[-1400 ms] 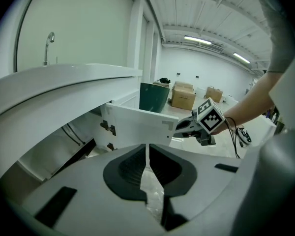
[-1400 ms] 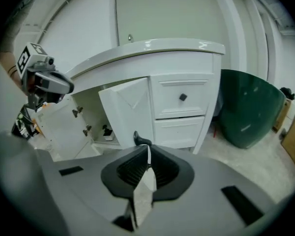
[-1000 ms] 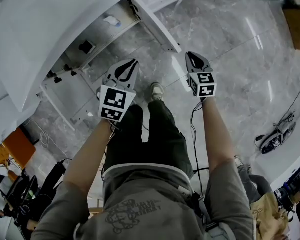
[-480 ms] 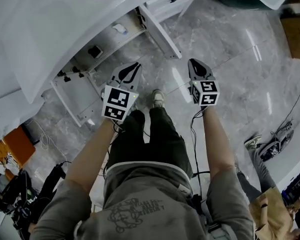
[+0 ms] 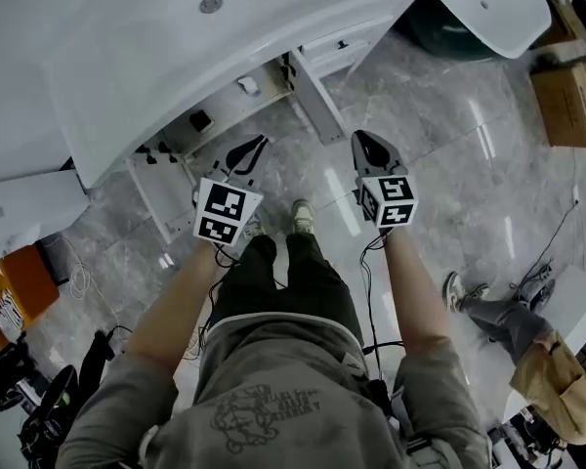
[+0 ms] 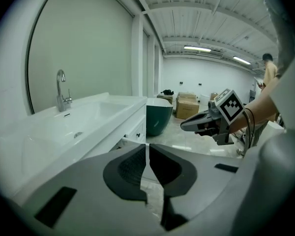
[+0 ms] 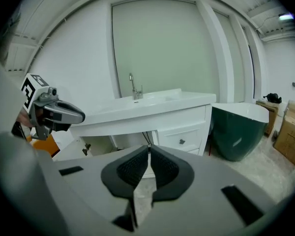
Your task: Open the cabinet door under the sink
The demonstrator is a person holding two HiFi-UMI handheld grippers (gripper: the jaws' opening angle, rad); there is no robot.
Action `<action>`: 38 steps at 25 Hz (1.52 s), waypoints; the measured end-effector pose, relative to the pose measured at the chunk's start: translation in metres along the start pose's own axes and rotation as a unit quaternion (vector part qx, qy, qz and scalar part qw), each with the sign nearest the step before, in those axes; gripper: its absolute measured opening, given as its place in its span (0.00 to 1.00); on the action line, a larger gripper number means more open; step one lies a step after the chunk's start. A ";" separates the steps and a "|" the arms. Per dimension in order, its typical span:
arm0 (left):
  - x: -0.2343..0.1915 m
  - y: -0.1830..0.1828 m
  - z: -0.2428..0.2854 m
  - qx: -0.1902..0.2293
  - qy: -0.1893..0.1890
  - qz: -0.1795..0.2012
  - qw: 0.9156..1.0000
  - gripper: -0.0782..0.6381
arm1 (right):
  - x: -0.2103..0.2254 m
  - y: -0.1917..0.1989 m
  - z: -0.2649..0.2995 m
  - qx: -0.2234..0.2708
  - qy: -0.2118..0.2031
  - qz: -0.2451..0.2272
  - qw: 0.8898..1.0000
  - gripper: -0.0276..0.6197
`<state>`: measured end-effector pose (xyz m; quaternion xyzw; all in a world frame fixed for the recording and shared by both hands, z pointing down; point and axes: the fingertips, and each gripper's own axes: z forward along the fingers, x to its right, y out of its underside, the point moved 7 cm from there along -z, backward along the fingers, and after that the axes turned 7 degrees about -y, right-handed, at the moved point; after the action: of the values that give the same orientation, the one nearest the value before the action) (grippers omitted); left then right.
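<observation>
The white vanity with its sink (image 5: 176, 47) stands in front of me, and the cabinet under it is open. One door (image 5: 314, 98) juts out toward me on the right, the other door (image 5: 154, 195) swings out on the left, and the inside (image 5: 225, 113) shows pipes and fittings. In the air above the marble floor, my left gripper (image 5: 254, 147) is shut on nothing, just short of the open cabinet. My right gripper (image 5: 363, 143) hangs beside it, shut and empty as well. The right gripper view shows the open cabinet (image 7: 119, 142) below the faucet (image 7: 133, 87).
A dark green tub (image 5: 454, 27) stands right of the vanity, with a cardboard box (image 5: 566, 101) beyond it. Another person (image 5: 513, 335) stands at the lower right. Cables and dark gear (image 5: 39, 399) lie at the lower left. A drawer front (image 7: 183, 139) sits right of the open cabinet.
Both grippers have risen away from the floor, still shut. The view has lifted too, so the sink top and the green tub now show more fully.
</observation>
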<state>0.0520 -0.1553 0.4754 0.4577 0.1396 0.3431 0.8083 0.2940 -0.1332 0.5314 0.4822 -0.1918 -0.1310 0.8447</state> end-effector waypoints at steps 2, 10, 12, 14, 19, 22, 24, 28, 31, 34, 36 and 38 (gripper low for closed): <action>-0.005 -0.012 -0.014 0.007 -0.004 0.002 1.000 0.16 | -0.012 -0.019 -0.005 0.002 -0.007 -0.016 1.000 0.10; -0.029 -0.054 -0.046 0.044 -0.025 -0.002 0.999 0.16 | -0.054 -0.089 -0.017 0.019 -0.021 -0.042 0.999 0.10; -0.035 -0.062 -0.058 0.056 -0.034 -0.009 0.998 0.16 | -0.065 -0.108 -0.023 0.026 -0.025 -0.047 0.998 0.10; -0.040 -0.068 -0.071 0.066 -0.041 -0.013 0.997 0.16 | -0.078 -0.129 -0.030 0.034 -0.030 -0.068 0.997 0.10; -0.054 -0.087 -0.108 0.093 -0.060 -0.028 0.993 0.16 | -0.105 -0.181 -0.049 0.071 -0.042 -0.088 0.993 0.10; -0.062 -0.104 -0.131 0.119 -0.074 -0.028 0.990 0.16 | -0.120 -0.208 -0.062 0.097 -0.048 -0.094 0.990 0.10; -0.067 -0.117 -0.146 0.138 -0.086 -0.021 0.986 0.16 | -0.131 -0.225 -0.071 0.116 -0.055 -0.103 0.986 0.10; -0.078 -0.145 -0.179 0.173 -0.112 0.001 0.979 0.16 | -0.155 -0.259 -0.090 0.157 -0.073 -0.118 0.978 0.10; -0.087 -0.161 -0.201 0.190 -0.128 0.012 0.973 0.16 | -0.170 -0.284 -0.100 0.184 -0.082 -0.119 0.972 0.10; -0.092 -0.171 -0.221 0.203 -0.147 0.024 0.968 0.16 | -0.186 -0.304 -0.109 0.207 -0.092 -0.127 0.966 0.10; -0.094 -0.179 -0.231 0.208 -0.160 0.043 0.964 0.16 | -0.198 -0.319 -0.114 0.225 -0.099 -0.137 0.960 0.10; -0.094 -0.186 -0.242 0.213 -0.166 0.055 0.961 0.16 | -0.211 -0.332 -0.119 0.243 -0.111 -0.144 0.953 0.10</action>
<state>-0.0680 -0.1277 0.1805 0.6770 0.0478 0.2686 0.6836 0.1473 -0.1230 0.1477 0.6778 -0.2384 -0.2535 0.6477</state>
